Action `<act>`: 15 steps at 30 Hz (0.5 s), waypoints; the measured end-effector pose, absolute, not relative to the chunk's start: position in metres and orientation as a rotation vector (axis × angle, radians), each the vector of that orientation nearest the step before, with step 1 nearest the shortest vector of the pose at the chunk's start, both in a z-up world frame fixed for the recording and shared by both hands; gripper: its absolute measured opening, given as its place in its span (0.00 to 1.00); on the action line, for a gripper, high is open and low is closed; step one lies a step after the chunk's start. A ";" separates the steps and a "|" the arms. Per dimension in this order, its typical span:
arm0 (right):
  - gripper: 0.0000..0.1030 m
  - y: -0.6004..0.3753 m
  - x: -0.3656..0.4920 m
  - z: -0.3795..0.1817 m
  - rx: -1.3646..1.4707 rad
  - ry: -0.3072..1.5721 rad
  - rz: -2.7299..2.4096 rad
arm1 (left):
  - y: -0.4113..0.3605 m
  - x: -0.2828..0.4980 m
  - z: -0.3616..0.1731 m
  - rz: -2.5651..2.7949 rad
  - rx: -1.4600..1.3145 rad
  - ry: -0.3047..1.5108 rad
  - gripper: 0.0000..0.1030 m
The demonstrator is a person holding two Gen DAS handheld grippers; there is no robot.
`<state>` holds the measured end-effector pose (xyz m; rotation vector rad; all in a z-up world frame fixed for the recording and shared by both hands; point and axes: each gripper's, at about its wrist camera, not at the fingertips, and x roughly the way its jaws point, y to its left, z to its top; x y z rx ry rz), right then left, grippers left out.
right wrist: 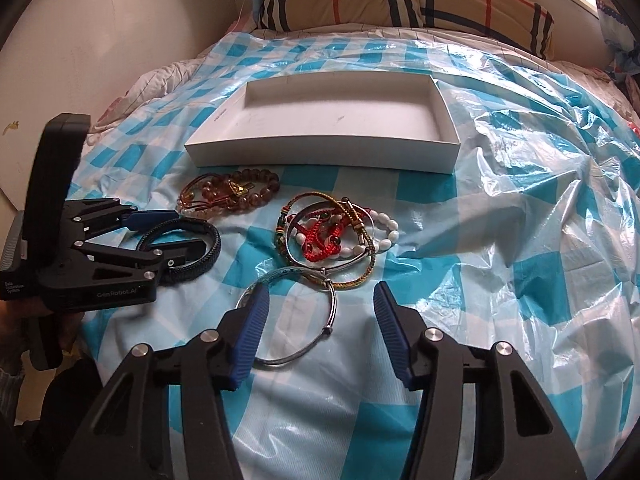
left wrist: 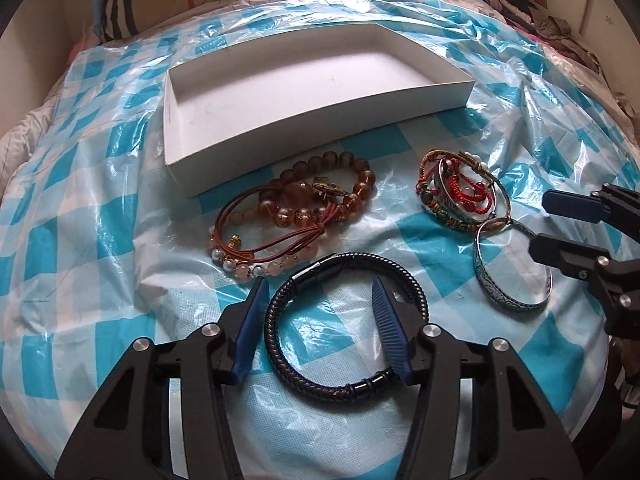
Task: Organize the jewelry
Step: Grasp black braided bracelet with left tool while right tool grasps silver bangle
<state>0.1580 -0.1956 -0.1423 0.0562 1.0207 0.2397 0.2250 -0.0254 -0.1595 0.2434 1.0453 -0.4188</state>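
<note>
While the white box point(left wrist: 320, 96) sits bare inside at the far side of the blue-and-white checked plastic sheet point(left wrist: 100, 240), all the jewelry is laid out on the sheet in front of it, nearer the grippers. At the left, a black braided bracelet point(left wrist: 344, 320) lies flat as a ring, and the left gripper point(left wrist: 320, 300) is lowered over it with its jaws about half open: one blue pad is placed just outside the ring's left edge, the other inside or above its right side, and no squeeze on the band is shown. Just beyond, near the box's front wall, a pile of amber and pink beaded bracelets point(left wrist: 296, 208) is seen, roughly three or four strands, tangled with a brown cord. Further right, a heap of red and multicoloured cord bracelets point(right wrist: 332, 232) with thin bangles is found; an exact count cannot be made. At the right, nearest the right gripper point(right wrist: 320, 308), two metal bangles are overlapped, a patterned silver bangle point(left wrist: 516, 272) and a thin wire bangle point(right wrist: 304, 320). The right gripper's jaws are also about half open and nothing is held; its left pad rests at the bangles' left edge.
</note>
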 end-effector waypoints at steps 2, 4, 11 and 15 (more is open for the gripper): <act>0.48 -0.194 0.165 -0.153 0.046 1.047 0.240 | -0.025 0.225 -0.160 -0.426 0.233 1.053 0.28; 0.42 -0.191 0.167 -0.159 0.034 1.051 0.245 | -0.024 0.223 -0.160 -0.434 0.218 1.063 0.11; 0.07 -0.188 0.158 -0.155 0.058 1.032 0.269 | -0.022 0.214 -0.153 -0.492 0.161 1.077 0.09; 0.06 -0.197 0.149 -0.143 0.103 0.991 0.255 | -0.016 0.209 -0.143 -0.508 0.117 1.067 0.08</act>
